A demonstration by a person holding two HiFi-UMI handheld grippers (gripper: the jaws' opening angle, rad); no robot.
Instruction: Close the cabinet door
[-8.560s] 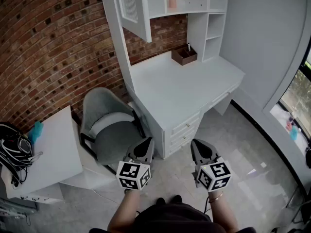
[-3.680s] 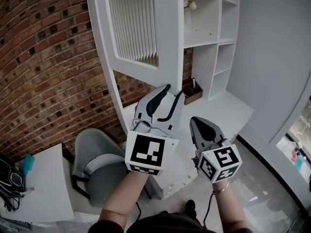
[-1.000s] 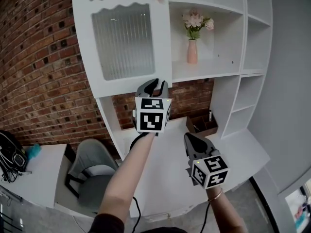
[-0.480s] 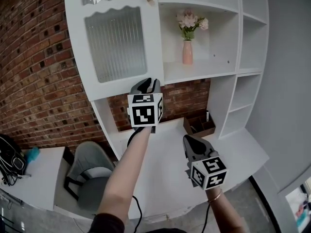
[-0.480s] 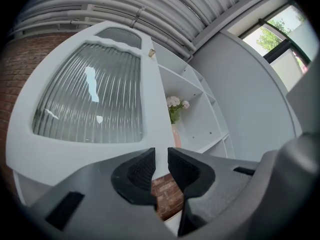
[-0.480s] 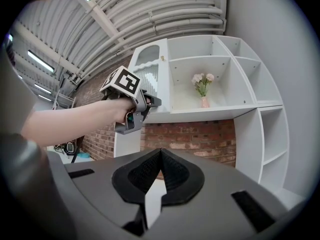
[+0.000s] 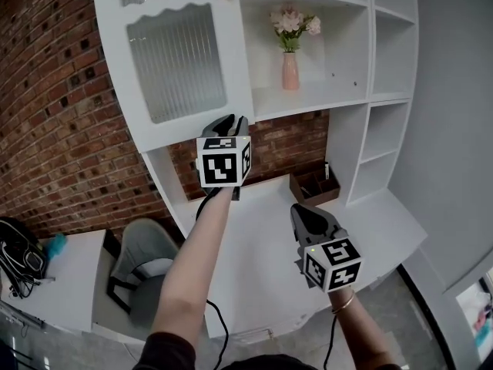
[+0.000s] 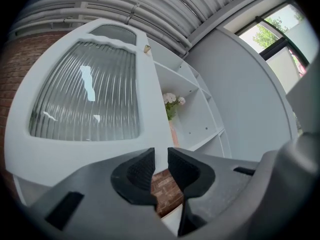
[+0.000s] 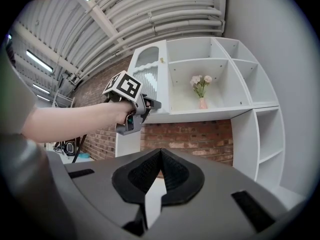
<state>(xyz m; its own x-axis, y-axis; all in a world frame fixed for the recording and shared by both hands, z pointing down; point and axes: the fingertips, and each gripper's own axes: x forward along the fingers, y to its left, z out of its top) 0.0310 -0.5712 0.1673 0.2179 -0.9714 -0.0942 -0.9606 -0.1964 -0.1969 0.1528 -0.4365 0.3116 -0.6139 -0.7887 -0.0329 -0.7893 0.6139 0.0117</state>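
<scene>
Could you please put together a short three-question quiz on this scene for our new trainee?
1. Multiple choice: what stands on the open shelf beside the cabinet door? A) a pink vase of flowers B) a stack of books C) a desk lamp
2. True or false: the right gripper has its jaws wide apart.
3. Fill in: the door's panel is ribbed ____.
Key: 1 A; 2 false, they are together; 3 glass.
</scene>
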